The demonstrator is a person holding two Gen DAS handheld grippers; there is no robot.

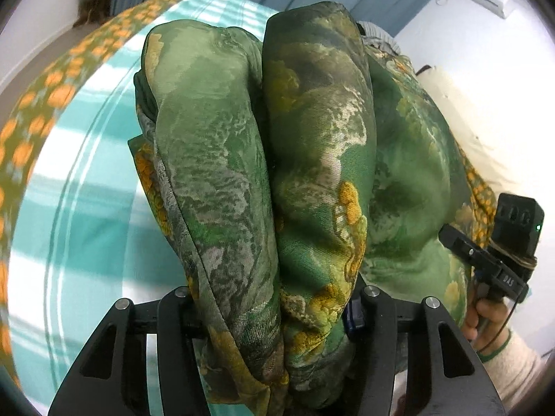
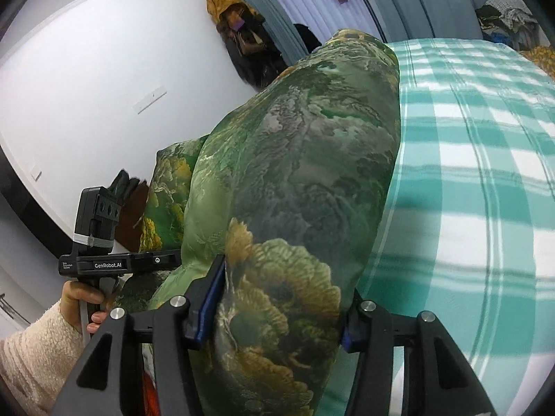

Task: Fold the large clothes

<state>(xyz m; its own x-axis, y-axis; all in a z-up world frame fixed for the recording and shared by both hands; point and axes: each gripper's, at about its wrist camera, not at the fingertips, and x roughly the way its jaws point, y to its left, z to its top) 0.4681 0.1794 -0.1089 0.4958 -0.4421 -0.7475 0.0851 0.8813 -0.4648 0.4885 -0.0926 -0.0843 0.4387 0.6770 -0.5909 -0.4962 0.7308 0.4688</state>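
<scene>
In the left wrist view, a big green cloth [image 1: 263,159] fills the middle of the frame. It is shiny, with grey-green swirls and yellow flower shapes. It is bunched into two thick rolls that stand side by side and run from the bottom of the frame up to the top middle. The left gripper [image 1: 277,315] sits at the bottom middle, and its two black fingers press on the cloth from both sides, so it holds a thick bunch of it. The cloth hangs above a bed with a teal and white checked sheet [image 1: 86,208], which shows on the left side. An orange flowered cover [image 1: 45,104] curves along the far left edge. At the lower right, the right gripper [image 1: 461,246] shows from the side, held by a hand [image 1: 485,315] in a cream sleeve, right next to the cloth.

In the right wrist view, the same green cloth [image 2: 298,173] runs from the bottom middle up to the top middle as one fat roll. A big yellow flower is printed low on it. The right gripper [image 2: 277,326] is at the bottom middle, with blue pads squeezing the cloth between them. The checked sheet [image 2: 468,173] fills the right side. At the lower left, the left gripper [image 2: 163,260] reaches into the cloth, held by the other hand [image 2: 83,298].
</scene>
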